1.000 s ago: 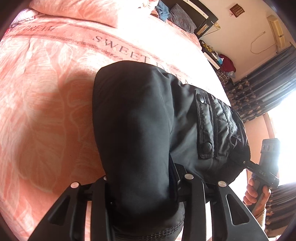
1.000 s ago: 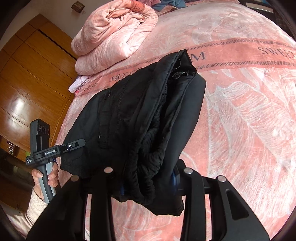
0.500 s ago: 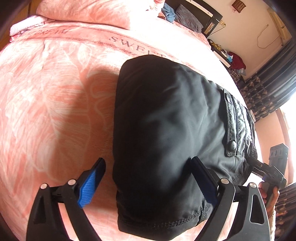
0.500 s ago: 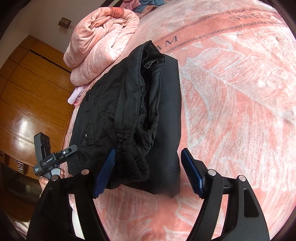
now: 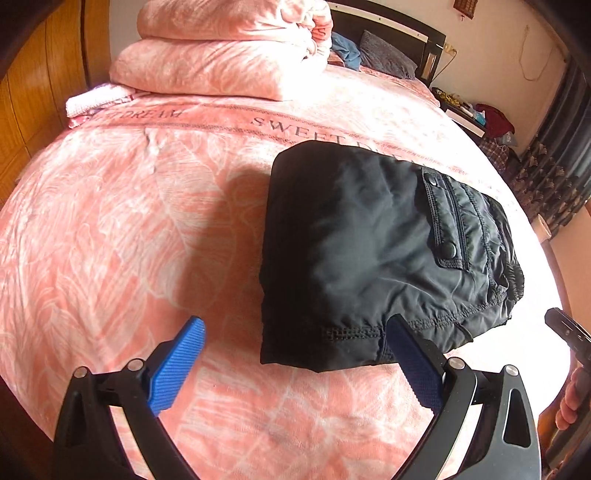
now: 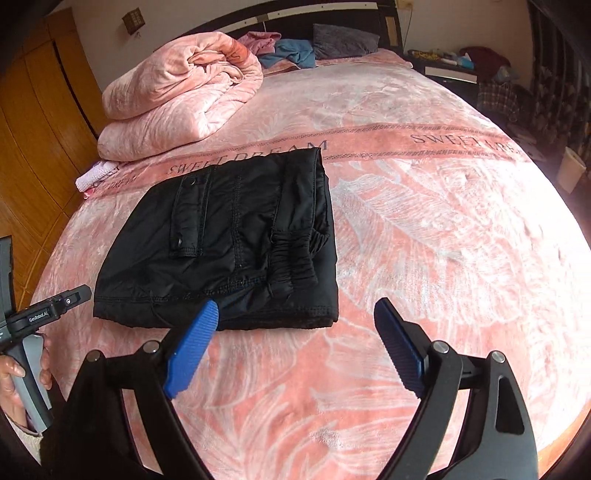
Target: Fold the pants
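Black pants (image 5: 369, 240) lie folded into a flat rectangle on the pink bedspread (image 5: 129, 240), cargo pocket facing up. My left gripper (image 5: 295, 326) hangs just off their near hem, its jaws opening wide. The right blue pad (image 5: 410, 362) overlaps the hem's edge and the left pad is over bare bedspread, so nothing is gripped. From the right wrist view the pants (image 6: 229, 240) show their elastic waistband at the near right. My right gripper (image 6: 295, 306) sits just short of that edge, jaws opening, holding nothing. The left gripper's body (image 6: 55, 310) shows at the left in a hand.
A folded pink quilt (image 6: 177, 92) is stacked at the head of the bed, a small white-pink cloth (image 6: 96, 175) beside it. Wooden wardrobe doors (image 6: 33, 147) stand to the left. Pillows and clothes lie by the dark headboard (image 6: 332, 14). A cluttered nightstand (image 6: 450, 70) stands at the far right.
Both grippers went from shut on the pants to wide open and let them go. Both drew back and rose. The pants now lie flat and folded on the bed.
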`<state>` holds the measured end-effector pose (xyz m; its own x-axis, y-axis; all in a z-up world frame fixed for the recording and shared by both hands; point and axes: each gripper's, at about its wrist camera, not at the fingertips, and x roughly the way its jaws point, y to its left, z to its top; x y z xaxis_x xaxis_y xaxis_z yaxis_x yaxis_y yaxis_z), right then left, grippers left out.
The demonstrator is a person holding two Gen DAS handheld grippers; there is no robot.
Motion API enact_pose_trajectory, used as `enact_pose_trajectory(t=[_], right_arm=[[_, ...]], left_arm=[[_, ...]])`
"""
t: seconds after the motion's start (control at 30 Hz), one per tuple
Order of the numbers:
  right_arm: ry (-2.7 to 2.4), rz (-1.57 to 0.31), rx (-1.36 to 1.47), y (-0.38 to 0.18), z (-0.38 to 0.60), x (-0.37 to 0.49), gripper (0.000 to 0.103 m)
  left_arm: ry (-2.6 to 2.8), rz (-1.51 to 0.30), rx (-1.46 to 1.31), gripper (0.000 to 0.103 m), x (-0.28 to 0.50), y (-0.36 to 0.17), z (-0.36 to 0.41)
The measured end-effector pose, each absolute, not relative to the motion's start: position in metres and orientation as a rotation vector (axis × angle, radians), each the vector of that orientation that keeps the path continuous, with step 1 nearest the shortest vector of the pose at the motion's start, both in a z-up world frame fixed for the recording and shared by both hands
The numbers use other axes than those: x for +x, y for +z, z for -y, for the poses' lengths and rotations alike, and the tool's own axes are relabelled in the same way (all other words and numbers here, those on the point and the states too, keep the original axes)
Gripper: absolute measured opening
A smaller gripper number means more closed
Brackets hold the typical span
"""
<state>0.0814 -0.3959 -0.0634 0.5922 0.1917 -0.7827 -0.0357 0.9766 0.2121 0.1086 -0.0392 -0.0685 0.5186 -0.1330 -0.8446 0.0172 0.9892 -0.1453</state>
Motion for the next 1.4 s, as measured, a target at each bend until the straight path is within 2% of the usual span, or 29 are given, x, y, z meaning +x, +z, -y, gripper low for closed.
enact_pose_trajectory(t=[0.3,0.43,1.4], right_arm=[[0.152,-0.879,0.142,-0.026,0.361,0.056,0.087],[0.130,-0.865,0.095,-0.017,0.348,0.046,0.090],[0.077,-0.872,0.036,-0.009,0.323,0.005,0.094]], left_arm=[[-0.089,-0.973,-0.136,0.099,0.077,-0.031,0.042],[-0.086,-0.961,-0.135,0.099,0.066,-0.020,0.042],[-0.063,-0.907,0.007,0.099,0.025,0.009,0.060]])
